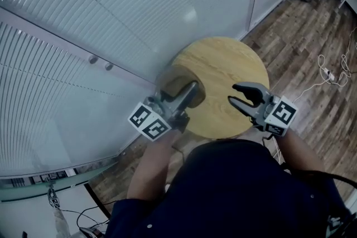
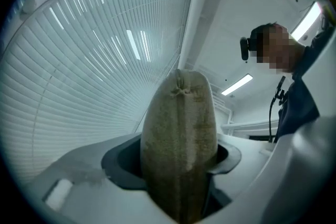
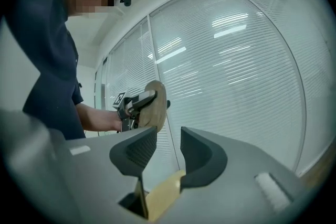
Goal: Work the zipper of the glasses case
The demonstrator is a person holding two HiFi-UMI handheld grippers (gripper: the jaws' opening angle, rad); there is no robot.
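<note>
The left gripper [image 1: 189,92] is clamped on the case [image 1: 175,86], holding it in the air over the near left edge of the table [image 1: 234,50]. The right gripper [image 1: 232,93] hangs just to its right, jaws apart and empty. The case looks light and felt-skinned, soft enough to dent, so a firm grip on the body should suit it. Its long axis seems to run along the left jaws, with the narrow end pointing away. A seam [image 2: 181,134] runs lengthwise to a small knot [image 2: 181,89] at the far tip, possibly the pull and the likely spot to pinch.
</note>
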